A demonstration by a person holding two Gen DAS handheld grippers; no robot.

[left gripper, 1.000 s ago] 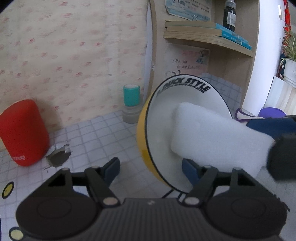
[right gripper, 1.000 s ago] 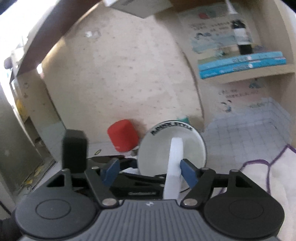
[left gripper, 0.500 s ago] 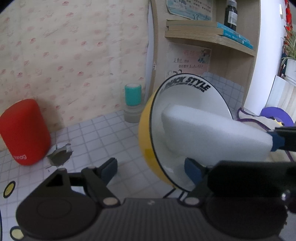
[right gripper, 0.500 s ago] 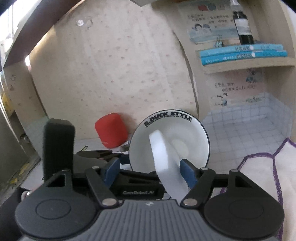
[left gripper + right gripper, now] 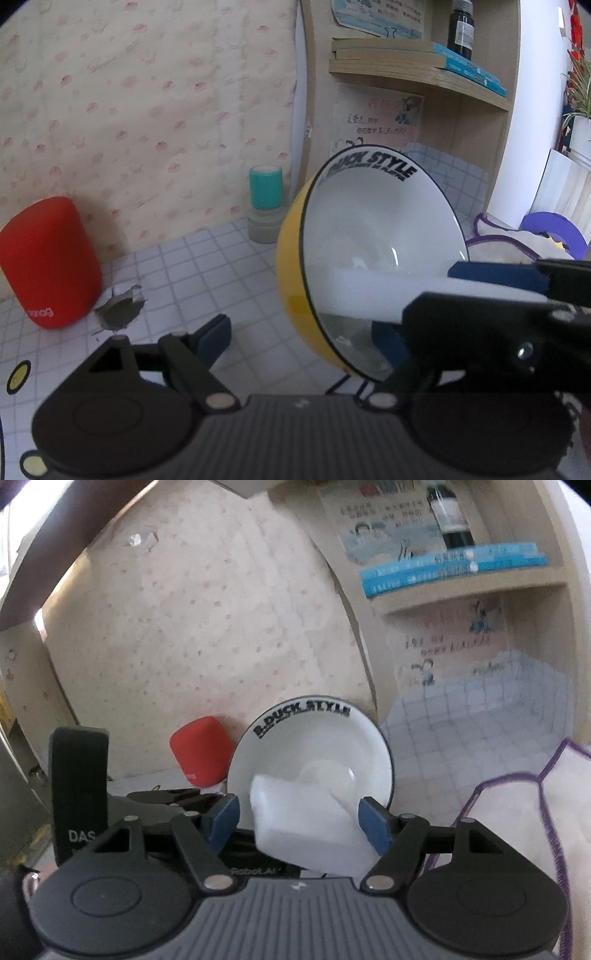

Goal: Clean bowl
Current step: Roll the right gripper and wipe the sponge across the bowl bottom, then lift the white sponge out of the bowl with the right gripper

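Note:
A bowl (image 5: 373, 229), yellow outside and white inside with black lettering at its rim, stands tilted on its side, mouth towards the right wrist camera. My left gripper (image 5: 303, 332) straddles its lower wall. One finger (image 5: 388, 343) is inside the bowl and the other finger (image 5: 216, 334) is outside, with a gap between that pad and the yellow wall. My right gripper (image 5: 299, 812) is shut on a white sponge (image 5: 306, 827). The sponge's far end lies against the lower inside of the bowl (image 5: 314, 753). The bowl's bottom edge is hidden.
The gridded tabletop (image 5: 184, 266) has a torn patch (image 5: 118, 310). A red cylinder (image 5: 48, 262) and a teal-capped jar (image 5: 265, 203) stand by the papered wall. A shelf (image 5: 424, 74) with books and a dark bottle is behind the bowl. A white cloth with purple edging (image 5: 535, 830) lies on the right.
The sponge has turned from standing on edge to lying flatter and has slid down inside the bowl. The right gripper has come across the left wrist view. The left fingers spread wider; the bowl stayed put.

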